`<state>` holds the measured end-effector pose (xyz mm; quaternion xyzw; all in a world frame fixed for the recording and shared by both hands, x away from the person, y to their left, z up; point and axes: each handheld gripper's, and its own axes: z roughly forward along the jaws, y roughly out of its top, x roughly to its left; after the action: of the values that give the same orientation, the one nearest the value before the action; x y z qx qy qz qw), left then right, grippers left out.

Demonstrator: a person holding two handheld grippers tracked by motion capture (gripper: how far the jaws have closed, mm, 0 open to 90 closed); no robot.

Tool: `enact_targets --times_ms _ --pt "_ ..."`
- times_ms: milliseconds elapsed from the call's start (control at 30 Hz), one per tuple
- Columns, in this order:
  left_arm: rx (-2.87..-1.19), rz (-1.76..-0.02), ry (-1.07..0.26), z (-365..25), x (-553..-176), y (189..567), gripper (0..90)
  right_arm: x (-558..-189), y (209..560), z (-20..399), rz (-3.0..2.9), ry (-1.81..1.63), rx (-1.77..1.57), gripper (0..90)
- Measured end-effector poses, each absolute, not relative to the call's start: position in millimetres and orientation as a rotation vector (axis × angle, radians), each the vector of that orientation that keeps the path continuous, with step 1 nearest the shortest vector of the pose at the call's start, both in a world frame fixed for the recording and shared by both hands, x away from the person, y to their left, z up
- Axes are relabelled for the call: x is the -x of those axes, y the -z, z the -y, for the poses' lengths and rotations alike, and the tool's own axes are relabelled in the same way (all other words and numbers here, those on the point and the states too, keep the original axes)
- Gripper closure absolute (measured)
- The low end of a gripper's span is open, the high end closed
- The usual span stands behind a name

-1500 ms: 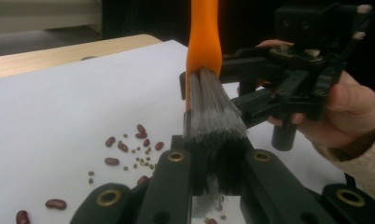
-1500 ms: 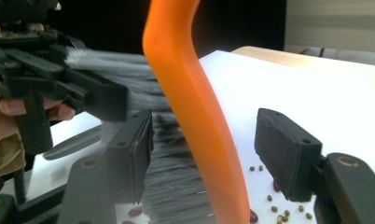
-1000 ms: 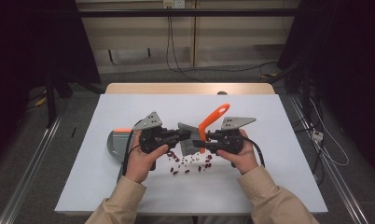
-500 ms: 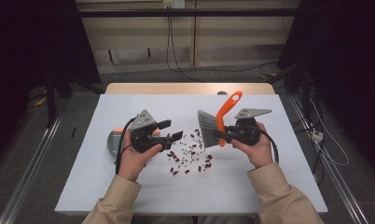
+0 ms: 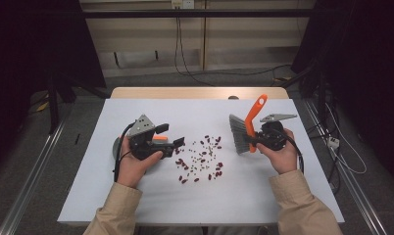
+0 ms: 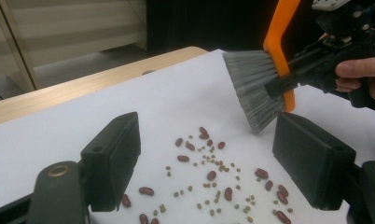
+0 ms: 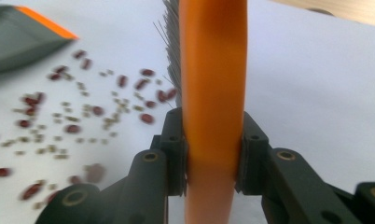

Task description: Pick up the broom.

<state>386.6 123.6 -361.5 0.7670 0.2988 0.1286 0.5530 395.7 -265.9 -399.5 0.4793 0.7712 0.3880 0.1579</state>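
Right claw (image 5: 248, 142) pinches the orange-handled grey-bristle brush (image 5: 245, 131), right of centre frame. Left claw (image 5: 178, 143), jaws just opening and spread empty, hovers left of scattered red beans (image 5: 201, 159) on the white bench (image 5: 263, 196).

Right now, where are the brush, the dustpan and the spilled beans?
brush (image 5: 240, 134): high view, on the grey bristles.
dustpan (image 7: 22, 39): right gripper view, on the grey pan.
beans (image 6: 211, 175): left gripper view, on one red bean.
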Motion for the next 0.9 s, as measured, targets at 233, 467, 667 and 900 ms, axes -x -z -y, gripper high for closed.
enact_targets --times_ms 233,467,667,900 --pt "-1.810 -0.716 -0.319 -127.8 -387.3 361.4 22.7 -403.7 409.9 259.2 -2.153 -1.132 -1.372 70.4" --pt "-1.819 -0.726 -0.312 -126.5 -387.9 365.1 22.1 -414.6 416.7 244.8 -2.111 -1.156 -1.339 69.8" --pt "-1.812 -0.728 -0.317 -128.3 -387.7 365.0 22.1 -420.2 425.4 237.2 -2.081 -1.144 -1.344 68.6" --pt "-1.810 -0.749 -0.318 -130.6 -389.7 366.9 19.0 -425.5 434.6 228.7 -2.078 -1.151 -1.342 67.7"
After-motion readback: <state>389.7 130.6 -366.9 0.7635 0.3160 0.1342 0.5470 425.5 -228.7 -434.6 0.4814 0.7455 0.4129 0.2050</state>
